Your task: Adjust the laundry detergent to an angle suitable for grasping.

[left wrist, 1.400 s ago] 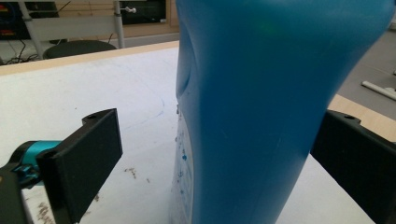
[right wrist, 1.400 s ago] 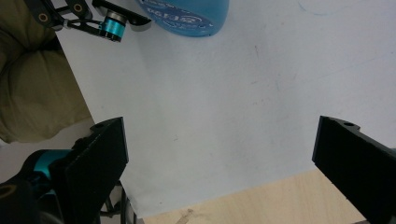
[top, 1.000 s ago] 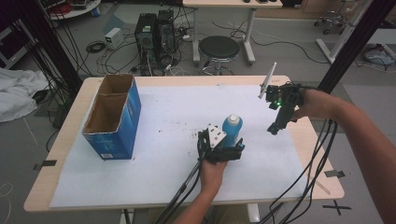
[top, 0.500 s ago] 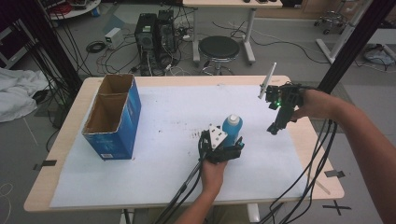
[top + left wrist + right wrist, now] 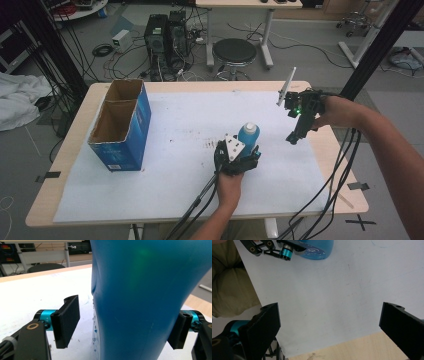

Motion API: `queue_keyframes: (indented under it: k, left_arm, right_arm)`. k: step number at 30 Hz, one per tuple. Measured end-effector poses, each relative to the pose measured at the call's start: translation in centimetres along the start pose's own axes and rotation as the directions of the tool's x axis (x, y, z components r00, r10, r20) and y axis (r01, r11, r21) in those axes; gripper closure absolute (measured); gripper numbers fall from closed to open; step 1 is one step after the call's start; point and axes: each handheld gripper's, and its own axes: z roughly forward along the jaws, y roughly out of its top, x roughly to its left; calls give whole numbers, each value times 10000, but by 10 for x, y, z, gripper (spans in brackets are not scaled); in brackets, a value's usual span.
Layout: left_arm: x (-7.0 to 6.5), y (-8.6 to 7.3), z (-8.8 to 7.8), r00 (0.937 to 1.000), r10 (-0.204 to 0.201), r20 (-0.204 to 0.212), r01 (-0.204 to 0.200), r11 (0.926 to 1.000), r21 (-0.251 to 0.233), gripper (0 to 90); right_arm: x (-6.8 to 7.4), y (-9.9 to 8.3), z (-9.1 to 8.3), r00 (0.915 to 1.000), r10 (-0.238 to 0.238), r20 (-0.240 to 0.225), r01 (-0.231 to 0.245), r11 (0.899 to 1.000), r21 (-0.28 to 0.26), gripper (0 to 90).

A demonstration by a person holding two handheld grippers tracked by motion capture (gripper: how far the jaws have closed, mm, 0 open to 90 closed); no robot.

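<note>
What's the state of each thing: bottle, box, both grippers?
Blue bottle: upright on the white sheet, cap on, between the left jaws.
Left gripper: jaws just closing; right pad at the bottle, left pad still apart.
Right gripper: open, nothing between the jaws.
Cardboard box: top open, standing on the table.

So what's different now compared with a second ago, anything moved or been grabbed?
The left gripper has just been closing its jaws around the blue bottle. The bottle stands between them; one pad is not yet against it, so it isn't gripped. Both hands stayed where they were, the right gripper hangs open over the white sheet, and the bottle and cardboard box have not shifted.
</note>
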Motion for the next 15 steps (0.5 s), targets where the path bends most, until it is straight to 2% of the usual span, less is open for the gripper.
queue_keyframes:
  k: [6, 10, 15]
  left_arm:
    - [-1, 0, 0, 10000, 52, 18, -52, 10000, -50, 299]
    - [-2, 0, 0, 9996, 274, 53, -274, 9996, -50, 375]
    - [-3, 1, 0, 9995, 319, 13, -319, 9995, -78, 404]
  right_arm:
    - [0, -1, 0, 10000, 32, -12, -32, 10000, 2, 25]
    - [-1, -1, 1, 10000, 29, -28, -29, 10000, -9, 24]
    - [-1, -2, 3, 10000, 71, -52, -71, 10000, 0, 24]
